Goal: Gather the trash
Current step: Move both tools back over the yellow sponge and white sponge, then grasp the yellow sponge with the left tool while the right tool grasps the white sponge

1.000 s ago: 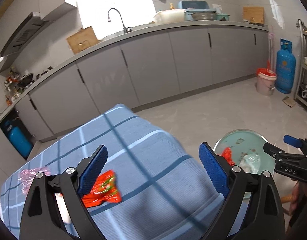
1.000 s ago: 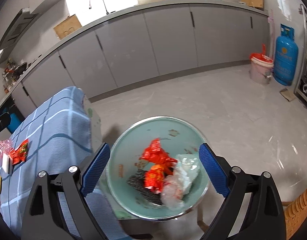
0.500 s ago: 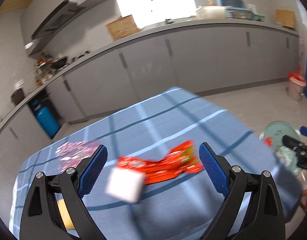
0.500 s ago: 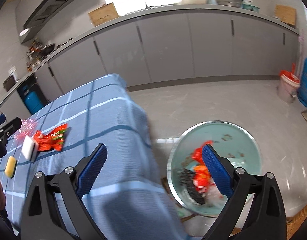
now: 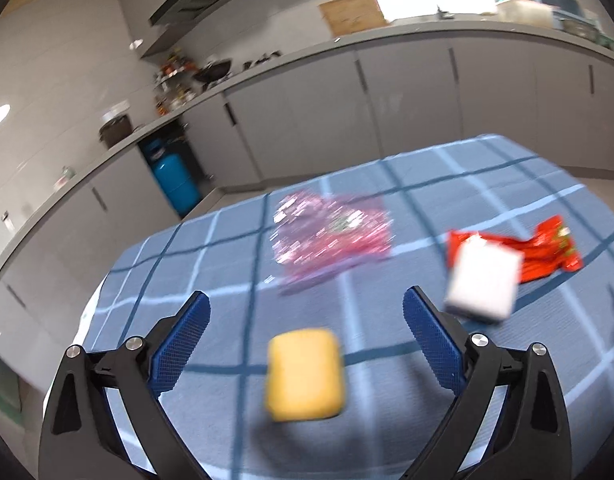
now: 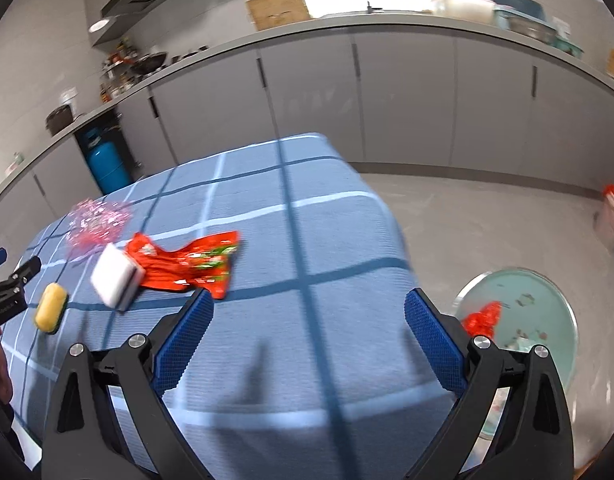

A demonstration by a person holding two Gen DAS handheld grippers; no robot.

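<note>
On the blue checked tablecloth [image 5: 487, 184] lie a red wrapper [image 5: 547, 254], a white sponge block [image 5: 483, 284], a pink crinkled wrapper [image 5: 331, 236] and a yellow sponge [image 5: 305, 374]. My left gripper [image 5: 305, 316] is open and empty, just above the yellow sponge. My right gripper [image 6: 307, 316] is open and empty over the tablecloth [image 6: 307, 208], with the red wrapper [image 6: 191, 264] ahead to its left. A green basin [image 6: 535, 320] holding red trash [image 6: 483, 316] sits low at the right. The white sponge block [image 6: 117, 276], yellow sponge [image 6: 51, 312] and pink wrapper [image 6: 95, 220] show at left.
Grey kitchen cabinets [image 6: 387, 92] run along the back wall. A blue gas cylinder [image 5: 175, 180] stands beside them. A bucket [image 6: 611, 216] stands on the floor at far right. The table's edge drops off next to the basin.
Both grippers have swung left, away from the basin and over the table. The yellow sponge has come between my left fingers; the red wrapper and white block shifted right in that view.
</note>
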